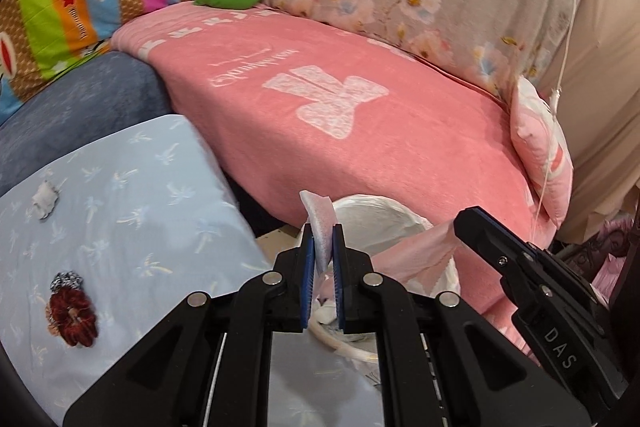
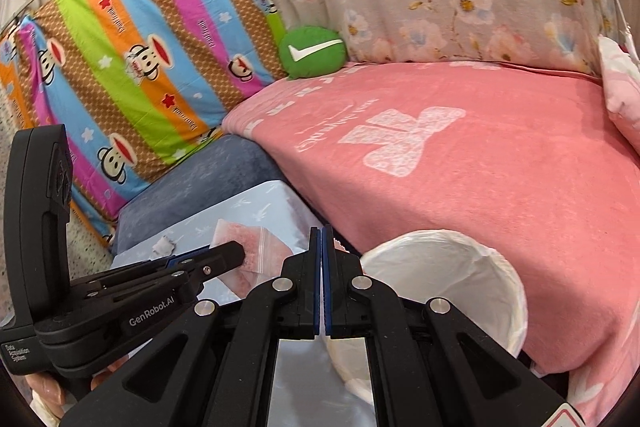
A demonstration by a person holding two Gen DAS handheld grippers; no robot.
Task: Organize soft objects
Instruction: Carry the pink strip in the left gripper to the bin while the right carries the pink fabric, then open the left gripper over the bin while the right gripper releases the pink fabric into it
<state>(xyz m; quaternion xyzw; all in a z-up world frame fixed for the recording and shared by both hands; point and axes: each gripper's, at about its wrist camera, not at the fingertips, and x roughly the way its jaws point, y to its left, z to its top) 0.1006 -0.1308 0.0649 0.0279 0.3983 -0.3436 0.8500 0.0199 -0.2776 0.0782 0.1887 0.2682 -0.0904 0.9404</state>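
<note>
Pink blanket [image 1: 360,131] covers the bed; white-lined bin [image 2: 448,267] sits just in front of it. Left gripper [image 1: 322,255] pinches a zip bag [image 2: 248,251] w/ pink stuff beside the bin, right gripper [image 2: 322,267] nips its other end, prob. to hold it open for filling. Scrunchie [image 1: 74,311] lies left of bin.

Matt black plastic with blue ribbed pads [image 1: 308,267] is noted on both grippers, fuzzy terry cloth on the pink blanket [image 1: 360,131], thin crinkled plastic lining the white bin [image 2: 452,263].
</note>
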